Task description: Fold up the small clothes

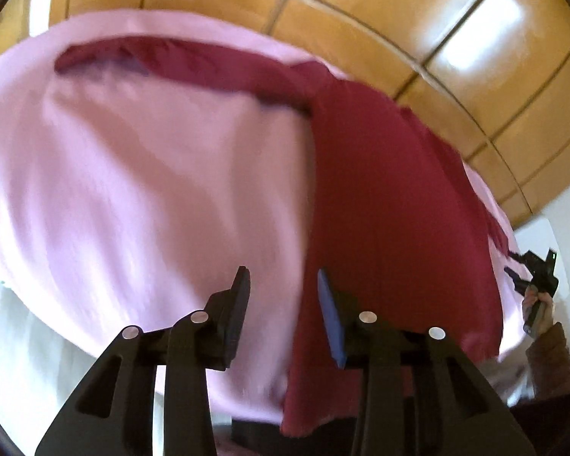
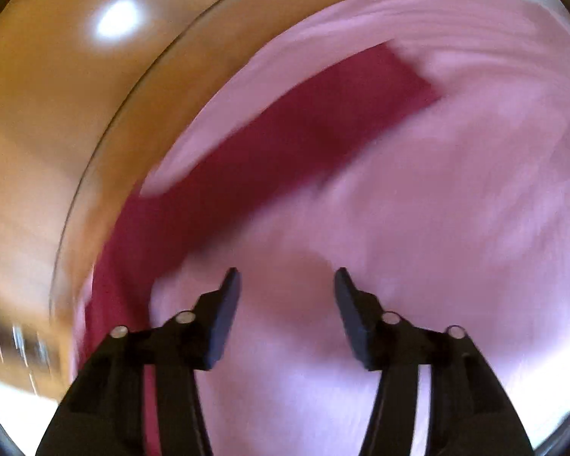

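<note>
Left wrist view: left gripper (image 1: 283, 277) seen part open, empty, above maroon garment (image 1: 380, 197) on pink cloth (image 1: 152, 174). Right gripper (image 2: 287, 277) (blurred) likewise parted, nothing held.

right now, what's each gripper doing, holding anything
left gripper: open, nothing between the jaws, over the red garment
right gripper: open, holding nothing, over the pink sheet

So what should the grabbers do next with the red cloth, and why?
Probably bring the left gripper down to pinch the near edge of the red cloth. Both grippers are open and hold nothing, and the cloth lies spread in an L shape on the pink sheet, not yet folded. The right gripper hangs over bare sheet, so it likely needs to move to the cloth too.
</note>
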### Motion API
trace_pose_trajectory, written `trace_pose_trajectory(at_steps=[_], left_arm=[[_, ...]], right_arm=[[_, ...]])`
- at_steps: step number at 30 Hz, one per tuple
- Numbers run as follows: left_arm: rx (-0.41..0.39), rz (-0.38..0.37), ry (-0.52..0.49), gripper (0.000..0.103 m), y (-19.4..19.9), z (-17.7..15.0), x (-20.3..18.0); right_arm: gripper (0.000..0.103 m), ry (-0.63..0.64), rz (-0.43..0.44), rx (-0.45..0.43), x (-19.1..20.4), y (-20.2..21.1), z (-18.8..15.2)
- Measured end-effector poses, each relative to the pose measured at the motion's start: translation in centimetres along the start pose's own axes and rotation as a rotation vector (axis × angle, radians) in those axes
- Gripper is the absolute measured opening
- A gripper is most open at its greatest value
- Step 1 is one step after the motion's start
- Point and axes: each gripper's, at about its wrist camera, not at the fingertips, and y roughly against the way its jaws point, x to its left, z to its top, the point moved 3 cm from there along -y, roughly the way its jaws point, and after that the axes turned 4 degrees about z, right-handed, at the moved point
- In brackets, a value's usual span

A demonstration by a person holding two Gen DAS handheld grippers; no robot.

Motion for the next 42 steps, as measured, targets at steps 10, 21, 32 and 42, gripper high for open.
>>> trace_pose_trajectory(at_steps=[10,21,32,42], left_arm=[[-0.044,0.008,0.003,0.054,-0.9,2.3,-2.0],[-0.060,-0.121,-0.054,0.054,-4.4,4.9,-6.4],[-0.093,-0.224,-0.026,0.054,-6.4,9.1,-8.9],[-0.097,-0.238,0.047,0.054,-8.0,11.3,-7.4]], right_arm=[[0.005,-0.093,-0.243,-0.171,-1.5,-4.2,8.3],[0.005,0.190,-0.066,-0.267,12.5,-1.0,10.6],[0.005,0.627,0.397,0.122,40.4,-12.1,-9.2],[0.063,0.678,0.439,0.177,41.2,-14.1,-12.6]])
